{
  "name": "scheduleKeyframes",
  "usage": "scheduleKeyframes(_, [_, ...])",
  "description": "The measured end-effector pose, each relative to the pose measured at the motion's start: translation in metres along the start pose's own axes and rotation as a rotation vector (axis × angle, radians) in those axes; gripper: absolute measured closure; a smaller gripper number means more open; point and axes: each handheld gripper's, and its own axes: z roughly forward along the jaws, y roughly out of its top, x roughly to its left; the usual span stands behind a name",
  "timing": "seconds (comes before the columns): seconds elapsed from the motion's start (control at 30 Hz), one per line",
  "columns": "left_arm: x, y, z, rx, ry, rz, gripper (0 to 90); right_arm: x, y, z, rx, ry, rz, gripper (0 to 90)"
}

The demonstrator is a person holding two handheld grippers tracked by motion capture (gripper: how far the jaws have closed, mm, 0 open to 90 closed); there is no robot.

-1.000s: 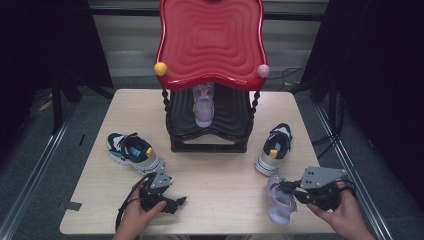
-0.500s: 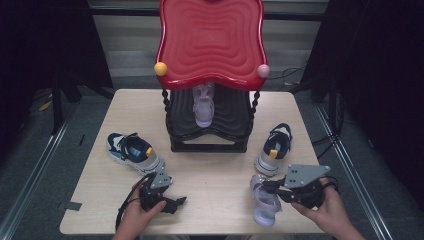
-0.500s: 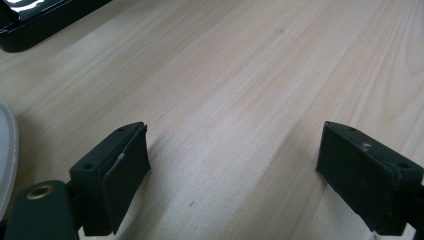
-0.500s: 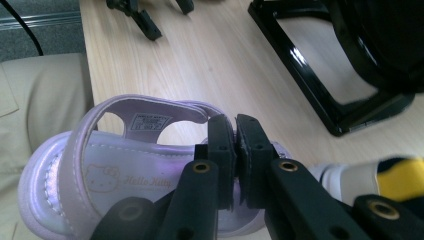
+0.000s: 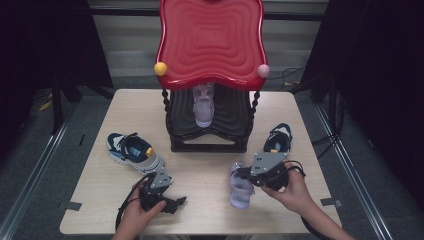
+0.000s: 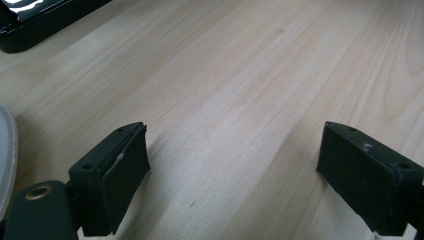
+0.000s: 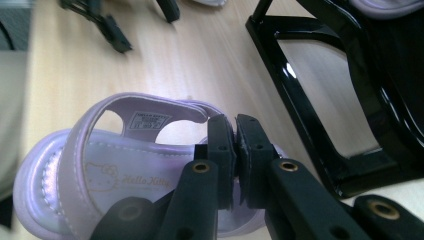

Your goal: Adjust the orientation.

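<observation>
A pale wooden table (image 5: 205, 172) spreads before you, and at its far middle stands the biggest thing on it, a black stand with a wavy red top (image 5: 210, 42) that carries a yellow ball (image 5: 160, 68) at one front corner and a pink ball (image 5: 263, 70) at the other. On the stand's lower black shelf (image 5: 227, 117) a lilac sandal (image 5: 203, 104) rests with its toe toward you. To your left of the stand lies a navy and white sneaker (image 5: 134, 152), and to your right of the stand its mate (image 5: 278, 140) lies near the table's edge. Near your edge, right of centre, a second lilac sandal (image 5: 240, 184) lies just in front of the stand's base. Your right gripper (image 5: 246, 174) has its jaws pressed nearly together on that sandal's strap, and the right gripper view shows the strap pinched between the two black pads (image 7: 220, 150) above a printed insole. Your left gripper (image 5: 176, 201) sits low at the near left of the table, well apart from the sandal, and its own view shows the jaws spread wide over bare wood with nothing between them.
</observation>
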Motion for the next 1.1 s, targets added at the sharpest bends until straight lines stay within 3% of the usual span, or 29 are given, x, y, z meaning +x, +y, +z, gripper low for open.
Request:
scheduleKeyframes(0.17, [0.000,0.000,0.000,-0.002,-0.001,0.000,12.1,-0.005,-0.003,0.024,0.005,-0.002,-0.011,84.9])
scheduleKeyframes(0.23, [0.000,0.000,0.000,0.000,0.000,0.000,12.0,-0.005,-0.006,0.028,-0.012,0.011,0.016,84.5])
scheduleKeyframes(0.4, [0.000,0.000,0.000,-0.002,0.000,0.001,12.1,-0.003,-0.016,0.031,-0.045,0.042,0.101,81.0])
scheduleKeyframes(0.57, [0.000,0.000,0.000,-0.003,0.000,0.000,12.1,0.006,-0.024,0.031,-0.052,0.054,0.113,78.8])
scheduleKeyframes(0.7, [0.000,0.000,0.000,0.000,0.001,0.000,12.1,0.007,-0.031,0.029,-0.063,0.055,0.152,74.1])
scheduleKeyframes(0.93, [0.000,0.000,0.000,-0.001,0.001,0.000,12.1,0.014,-0.039,0.025,-0.066,-0.001,0.198,55.9])
scheduleKeyframes(1.1, [0.000,0.000,0.000,-0.001,0.002,0.000,12.1,0.017,-0.046,0.020,-0.080,-0.023,0.293,36.2])
